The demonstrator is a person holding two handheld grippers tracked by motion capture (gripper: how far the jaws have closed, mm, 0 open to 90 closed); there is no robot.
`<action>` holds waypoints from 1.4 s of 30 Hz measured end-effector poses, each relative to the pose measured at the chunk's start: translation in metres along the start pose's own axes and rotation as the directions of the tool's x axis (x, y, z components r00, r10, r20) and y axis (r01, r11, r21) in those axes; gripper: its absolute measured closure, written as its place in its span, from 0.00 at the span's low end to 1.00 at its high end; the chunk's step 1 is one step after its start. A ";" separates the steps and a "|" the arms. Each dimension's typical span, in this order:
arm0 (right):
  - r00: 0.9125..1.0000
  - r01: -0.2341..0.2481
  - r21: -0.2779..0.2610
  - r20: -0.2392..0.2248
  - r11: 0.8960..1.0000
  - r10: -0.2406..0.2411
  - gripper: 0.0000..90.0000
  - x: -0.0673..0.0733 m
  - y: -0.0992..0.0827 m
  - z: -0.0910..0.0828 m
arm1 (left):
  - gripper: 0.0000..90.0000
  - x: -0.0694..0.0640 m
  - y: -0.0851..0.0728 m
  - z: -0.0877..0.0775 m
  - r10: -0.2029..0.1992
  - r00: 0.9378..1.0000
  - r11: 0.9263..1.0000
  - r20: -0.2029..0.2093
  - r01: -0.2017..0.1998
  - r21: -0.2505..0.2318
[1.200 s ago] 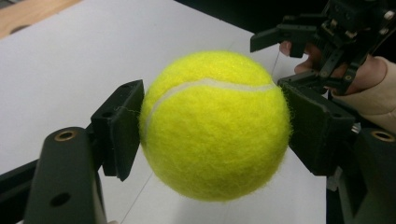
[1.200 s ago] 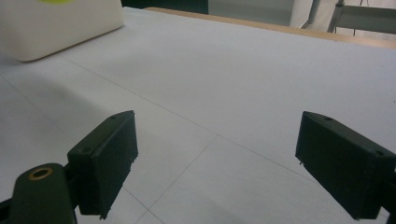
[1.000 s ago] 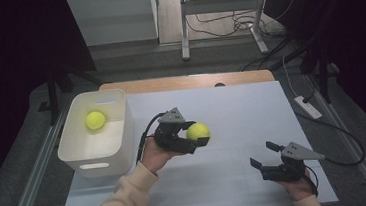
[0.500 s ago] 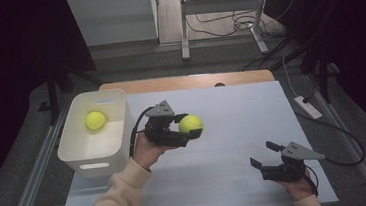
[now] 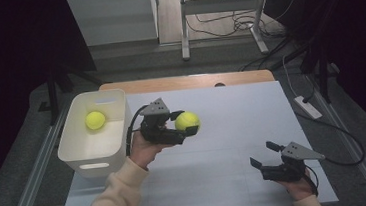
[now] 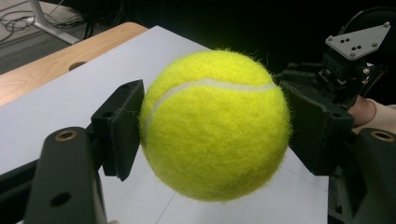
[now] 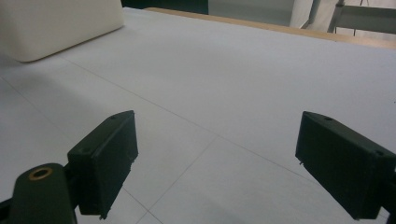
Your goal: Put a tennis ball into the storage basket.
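Observation:
A yellow tennis ball (image 5: 187,121) hangs above the white table mat, held by my left gripper (image 5: 187,126), which is shut on it just right of the bin. In the left gripper view both black pads press the ball (image 6: 215,123) from either side. A second yellow tennis ball (image 5: 94,120) lies inside the white plastic bin (image 5: 91,152) at the left. Near the table's front right corner my right gripper (image 5: 266,155) rests low, open, with nothing between its fingers. In the right gripper view its fingers stand wide apart over the bare mat, gripper (image 7: 229,163).
The white mat (image 5: 233,123) covers most of the table; a wooden strip (image 5: 184,82) runs along its far edge. The bin's corner (image 7: 56,25) appears far off in the right gripper view. A power strip (image 5: 308,107) and cables lie beyond the right edge.
My left gripper has carried the ball slightly left and upward, closer to the bin. The right gripper has stayed where it was.

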State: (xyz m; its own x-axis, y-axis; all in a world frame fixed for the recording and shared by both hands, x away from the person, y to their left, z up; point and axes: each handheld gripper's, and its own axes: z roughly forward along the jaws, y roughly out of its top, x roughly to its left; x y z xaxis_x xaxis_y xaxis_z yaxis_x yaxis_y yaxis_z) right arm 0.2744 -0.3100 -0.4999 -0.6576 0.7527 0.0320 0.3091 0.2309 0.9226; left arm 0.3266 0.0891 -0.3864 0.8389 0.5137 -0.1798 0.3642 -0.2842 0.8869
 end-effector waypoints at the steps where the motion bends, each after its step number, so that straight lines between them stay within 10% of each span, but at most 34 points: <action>1: 1.000 0.001 0.001 -0.001 1.000 -0.001 0.14 0.000 0.000 0.000 | 0.30 0.000 0.000 -0.001 0.000 1.000 1.000 -0.002 0.000 -0.002; 42: 1.000 0.002 0.003 -0.002 1.000 -0.002 0.14 0.000 0.000 0.000 | 0.30 0.015 0.012 -0.041 -0.020 0.993 0.996 -0.119 0.010 -0.087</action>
State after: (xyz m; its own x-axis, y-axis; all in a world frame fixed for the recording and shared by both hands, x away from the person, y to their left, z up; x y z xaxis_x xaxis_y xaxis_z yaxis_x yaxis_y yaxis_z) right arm 0.2746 -0.3096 -0.4999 -0.6596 0.7510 0.0307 0.3094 0.2342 0.9216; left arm 0.3267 0.1261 -0.3614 0.7769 0.6125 -0.1458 0.3360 -0.2076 0.9187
